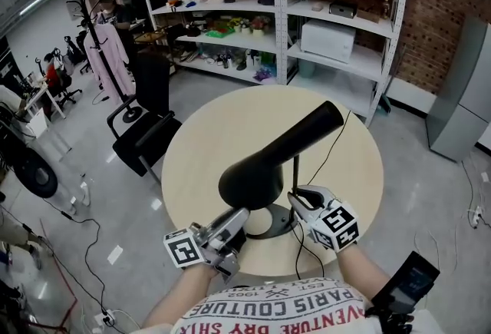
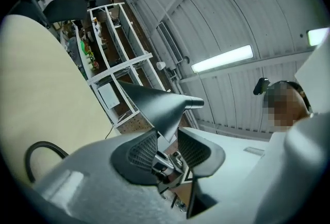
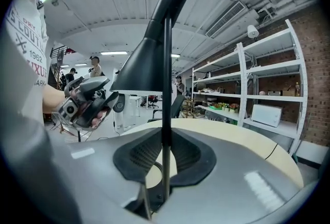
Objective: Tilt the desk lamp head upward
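Note:
A black desk lamp stands on the round beige table (image 1: 199,148). Its cone head (image 1: 268,160) slants down toward me, above a thin stem (image 1: 295,171) and a round base (image 1: 270,226). My right gripper (image 1: 295,198) is at the lower stem; in the right gripper view the stem (image 3: 166,63) runs between the jaws and my right gripper (image 3: 166,138) is shut on it. My left gripper (image 1: 239,217) sits under the head's near rim. In the left gripper view its jaws stand open, my left gripper (image 2: 167,140) just below the head's edge (image 2: 154,104), pads apart from it.
The lamp's cable (image 1: 337,140) runs over the table's far right edge. A black chair (image 1: 142,137) stands at the left of the table, a coat rack (image 1: 96,41) behind it. White shelving (image 1: 307,25) lines the brick back wall.

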Demonstrator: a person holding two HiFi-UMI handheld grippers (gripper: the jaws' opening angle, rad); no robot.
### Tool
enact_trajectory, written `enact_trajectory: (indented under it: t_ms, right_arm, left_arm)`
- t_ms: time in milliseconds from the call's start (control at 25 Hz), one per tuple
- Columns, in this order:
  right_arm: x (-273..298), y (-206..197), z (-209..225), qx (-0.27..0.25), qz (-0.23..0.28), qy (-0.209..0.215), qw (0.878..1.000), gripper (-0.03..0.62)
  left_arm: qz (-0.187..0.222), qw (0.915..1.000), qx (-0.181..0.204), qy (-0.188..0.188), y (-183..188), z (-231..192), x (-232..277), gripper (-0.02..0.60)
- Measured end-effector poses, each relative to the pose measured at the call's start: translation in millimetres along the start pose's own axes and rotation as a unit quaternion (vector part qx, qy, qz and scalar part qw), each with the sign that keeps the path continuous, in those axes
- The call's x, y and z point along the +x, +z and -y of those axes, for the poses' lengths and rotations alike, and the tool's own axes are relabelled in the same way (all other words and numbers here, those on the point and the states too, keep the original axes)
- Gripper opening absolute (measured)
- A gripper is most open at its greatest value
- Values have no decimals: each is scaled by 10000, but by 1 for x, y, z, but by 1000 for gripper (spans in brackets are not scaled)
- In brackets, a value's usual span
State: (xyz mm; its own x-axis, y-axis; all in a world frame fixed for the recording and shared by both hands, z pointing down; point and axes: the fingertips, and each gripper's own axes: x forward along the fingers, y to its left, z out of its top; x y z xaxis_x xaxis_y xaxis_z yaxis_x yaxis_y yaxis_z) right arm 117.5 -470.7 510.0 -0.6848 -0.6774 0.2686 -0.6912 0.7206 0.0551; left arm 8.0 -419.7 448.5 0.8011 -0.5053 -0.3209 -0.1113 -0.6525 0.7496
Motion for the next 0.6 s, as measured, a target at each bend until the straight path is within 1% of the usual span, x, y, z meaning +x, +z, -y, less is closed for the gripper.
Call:
enact_trajectory:
  t_ms: [120, 240, 280, 320, 480, 600]
  right_arm:
    - [0, 1, 0, 169, 155, 0, 9997, 48]
    - [-2, 0, 1, 228, 181, -10, 9996, 46]
    - [-2, 0, 1, 196, 162, -3, 9997, 44]
    - [-2, 0, 1, 156, 146, 4, 9998, 44]
    - [0, 1, 1, 60, 162, -15, 9999, 44]
    - [2, -1, 2, 56, 170, -47, 9998, 44]
  left_arm:
    - [225, 9993, -273, -149, 3, 3, 2, 117]
    - [508, 9955, -720, -355, 2, 8, 6, 115]
    - [572, 9946, -791, -365, 2, 8, 7, 99]
    - [619, 9939, -839, -368, 3, 7, 6, 57]
    - [737, 9902, -1070, -511, 5, 5, 5, 49]
    - [774, 9897, -1081, -535, 6, 3, 5, 48]
